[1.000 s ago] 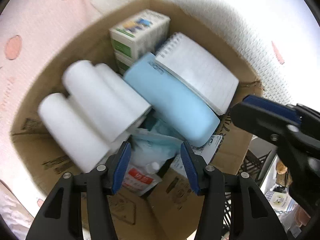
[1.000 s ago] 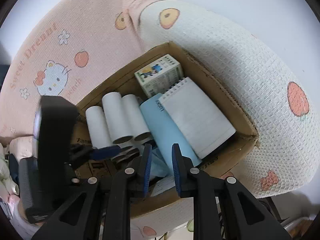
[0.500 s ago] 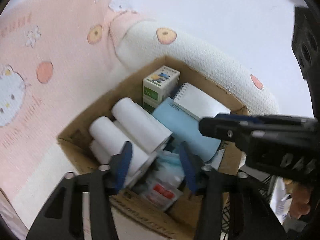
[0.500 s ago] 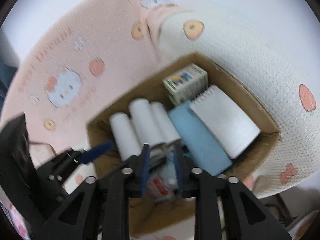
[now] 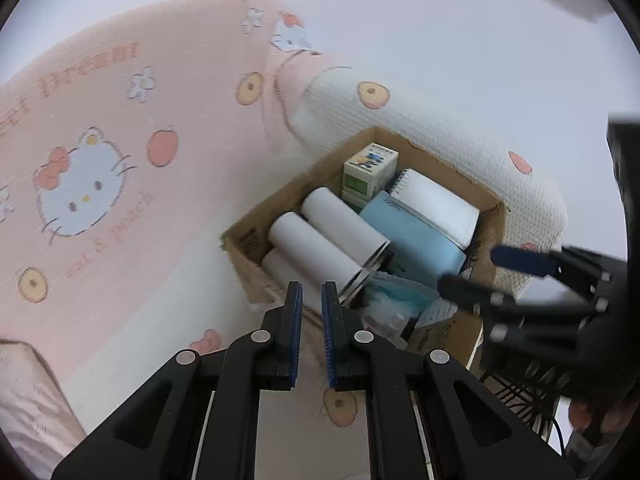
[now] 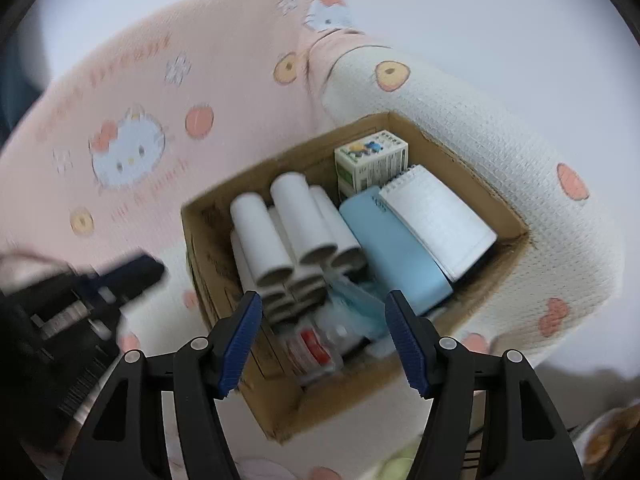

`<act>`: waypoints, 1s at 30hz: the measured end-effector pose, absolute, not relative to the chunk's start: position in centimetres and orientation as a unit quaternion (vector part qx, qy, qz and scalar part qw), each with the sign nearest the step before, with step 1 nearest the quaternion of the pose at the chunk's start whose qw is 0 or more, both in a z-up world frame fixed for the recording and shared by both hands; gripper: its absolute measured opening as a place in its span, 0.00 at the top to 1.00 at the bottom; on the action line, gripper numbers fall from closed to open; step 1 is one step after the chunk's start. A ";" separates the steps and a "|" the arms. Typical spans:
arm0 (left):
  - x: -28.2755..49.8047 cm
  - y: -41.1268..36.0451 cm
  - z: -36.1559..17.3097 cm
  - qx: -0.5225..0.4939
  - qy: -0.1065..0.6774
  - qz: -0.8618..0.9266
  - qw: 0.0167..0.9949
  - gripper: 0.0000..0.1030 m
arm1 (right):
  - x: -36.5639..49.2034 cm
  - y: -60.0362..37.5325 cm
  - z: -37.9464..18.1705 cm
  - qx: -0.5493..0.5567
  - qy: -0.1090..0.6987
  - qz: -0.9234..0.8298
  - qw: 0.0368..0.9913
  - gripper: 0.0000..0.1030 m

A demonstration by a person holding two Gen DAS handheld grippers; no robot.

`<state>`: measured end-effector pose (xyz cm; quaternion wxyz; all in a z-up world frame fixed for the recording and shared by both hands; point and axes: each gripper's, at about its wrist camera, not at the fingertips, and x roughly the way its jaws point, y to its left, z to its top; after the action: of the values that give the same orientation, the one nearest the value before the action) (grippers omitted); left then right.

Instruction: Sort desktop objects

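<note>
An open cardboard box (image 6: 208, 248) (image 5: 248, 248) sits on the bedding. It holds several white rolls (image 6: 288, 208) (image 5: 320, 236), a light blue case (image 6: 392, 256) (image 5: 416, 240), a spiral notepad (image 6: 436, 216) (image 5: 436, 200), a small green-and-white carton (image 6: 372, 160) (image 5: 370, 168) and plastic packets (image 6: 316, 344). My left gripper (image 5: 311, 286) hangs over the box's near left rim. Its jaws are closing to a narrow slit with nothing between them. My right gripper (image 6: 323, 298) (image 5: 470, 270) hovers above the box's near side. Its jaws are opening wide and are empty.
A pink cartoon-cat blanket (image 5: 100, 160) spreads to the left of the box. A white waffle blanket (image 6: 520, 160) wraps the box's far and right sides. A dark wire rack (image 5: 516, 396) shows at the lower right, with a white wall behind.
Both grippers have drawn back and up from the box, which now looks smaller. The left jaws have narrowed to a slit. The right jaws have spread wide.
</note>
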<state>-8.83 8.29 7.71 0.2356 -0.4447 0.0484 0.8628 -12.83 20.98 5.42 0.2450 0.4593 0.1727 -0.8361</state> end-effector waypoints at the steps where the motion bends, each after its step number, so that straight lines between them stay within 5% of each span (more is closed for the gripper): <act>1: -8.8 7.9 7.8 -0.448 0.048 0.863 0.230 0.89 | -12.4 20.8 5.3 0.458 0.189 -0.836 0.238 0.37; 7: -8.4 5.1 7.1 -0.475 0.039 0.859 0.187 0.82 | -8.8 19.5 4.8 0.423 0.301 -0.825 0.222 0.37; 9: -8.2 4.0 6.9 -0.479 0.031 0.859 0.176 0.49 | -7.9 19.2 5.2 0.411 0.309 -0.825 0.233 0.36; 12: -8.2 2.7 6.7 -0.484 0.000 0.857 0.179 0.28 | -7.0 19.0 5.8 0.396 0.317 -0.829 0.236 0.31; 30: -5.7 5.8 7.3 -0.463 0.088 0.861 0.191 0.24 | -5.1 18.5 5.9 0.372 0.355 -0.828 0.224 0.23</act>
<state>-5.68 5.82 7.29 0.1909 -0.4627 0.0878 0.8613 -5.09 18.46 5.93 0.2235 0.3719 0.3553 -0.8279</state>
